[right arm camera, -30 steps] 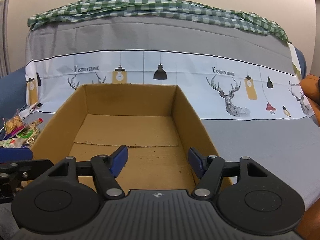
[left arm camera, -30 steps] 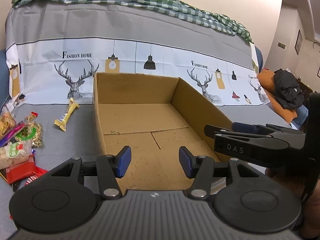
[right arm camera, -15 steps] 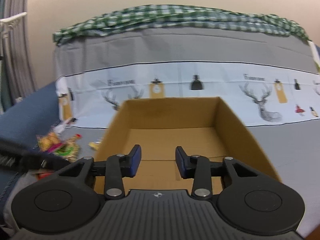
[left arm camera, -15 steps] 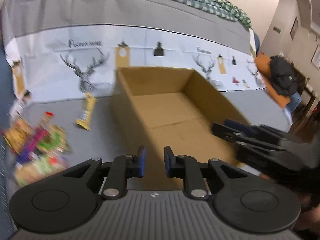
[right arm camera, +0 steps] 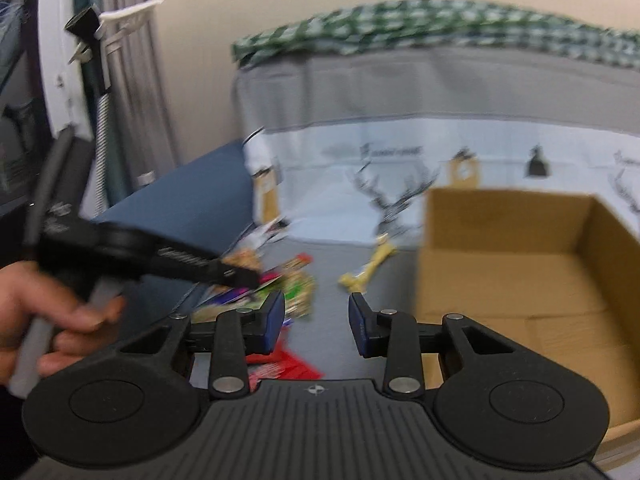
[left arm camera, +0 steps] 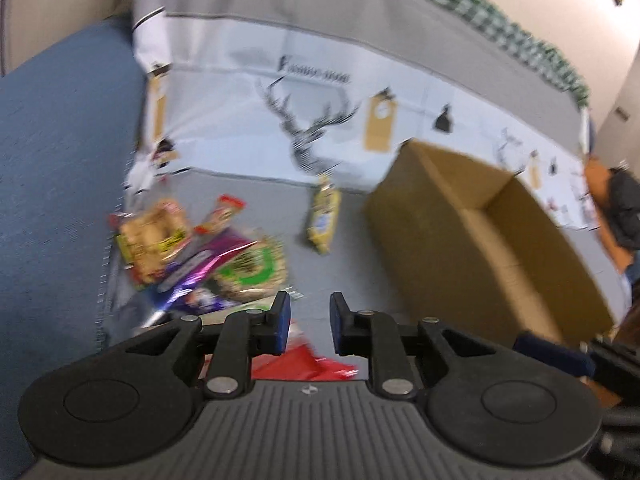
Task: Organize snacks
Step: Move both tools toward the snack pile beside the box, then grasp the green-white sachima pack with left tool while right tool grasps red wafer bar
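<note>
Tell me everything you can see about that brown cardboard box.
The cardboard box is plain brown corrugated board, open at the top, its walls upright and its floor made of folded flaps with a seam between them. Nothing shows inside on the part of the floor in view. It sits on the grey cloth, to the right of the snack pile, with a yellow bar lying apart from its left wall. Neither pair of tongs touches it. The pictures are blurred, so any print or marks cannot be told.

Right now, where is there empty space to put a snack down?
Inside the cardboard box, whose floor looks bare. Also the grey strip between the box and the yellow bar. It is crowded at the snack pile by the blue cushion.
</note>
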Demonstrator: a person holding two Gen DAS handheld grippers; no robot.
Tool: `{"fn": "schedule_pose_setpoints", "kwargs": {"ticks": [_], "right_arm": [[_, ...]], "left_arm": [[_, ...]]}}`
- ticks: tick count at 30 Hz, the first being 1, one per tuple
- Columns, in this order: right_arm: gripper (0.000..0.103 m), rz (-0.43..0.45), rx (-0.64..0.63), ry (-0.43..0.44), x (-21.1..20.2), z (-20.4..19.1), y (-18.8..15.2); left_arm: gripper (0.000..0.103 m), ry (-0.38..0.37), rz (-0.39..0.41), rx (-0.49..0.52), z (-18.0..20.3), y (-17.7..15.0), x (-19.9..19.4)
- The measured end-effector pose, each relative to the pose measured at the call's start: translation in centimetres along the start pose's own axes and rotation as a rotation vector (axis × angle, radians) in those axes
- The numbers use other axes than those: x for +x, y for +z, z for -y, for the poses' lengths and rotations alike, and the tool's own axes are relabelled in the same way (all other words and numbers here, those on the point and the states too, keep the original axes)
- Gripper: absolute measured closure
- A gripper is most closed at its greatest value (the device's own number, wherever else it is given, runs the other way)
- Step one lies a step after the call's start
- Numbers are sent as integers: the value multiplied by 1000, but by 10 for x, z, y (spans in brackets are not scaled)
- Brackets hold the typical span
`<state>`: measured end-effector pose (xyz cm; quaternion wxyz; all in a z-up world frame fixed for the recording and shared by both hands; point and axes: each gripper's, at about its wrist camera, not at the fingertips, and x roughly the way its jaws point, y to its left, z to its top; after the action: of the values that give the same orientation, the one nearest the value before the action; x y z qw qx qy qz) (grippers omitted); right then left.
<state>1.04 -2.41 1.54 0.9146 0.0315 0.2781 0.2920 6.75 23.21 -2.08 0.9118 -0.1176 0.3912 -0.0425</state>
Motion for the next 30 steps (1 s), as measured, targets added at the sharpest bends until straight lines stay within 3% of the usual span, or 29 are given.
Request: {"fn": "schedule_pose_setpoints", "kwargs": {"ticks": [6,10,12,18,26,30], "right_arm": [[61,-149,25,49,44,-28,-23],[37,-246,73,27,72,-35,-34],[29,-308,128,13,89,-34,-44],[26,-430,225,-51,124,-33,-69],[22,-433,93,-76,134,-53,-68],[22,-440,37,-86,133,-56,-68]], "left_arm": [[43,80,-47,4,-19,-3,19],[30,118,-91,-6,-29,-4,34],[28,124,-116,-8,-33,-6,41],[21,118,-112,24,-32,-9,44],[17,165,-99,37,-30,-11,48],[15,176,-166,97,-21,-18,60]]}}
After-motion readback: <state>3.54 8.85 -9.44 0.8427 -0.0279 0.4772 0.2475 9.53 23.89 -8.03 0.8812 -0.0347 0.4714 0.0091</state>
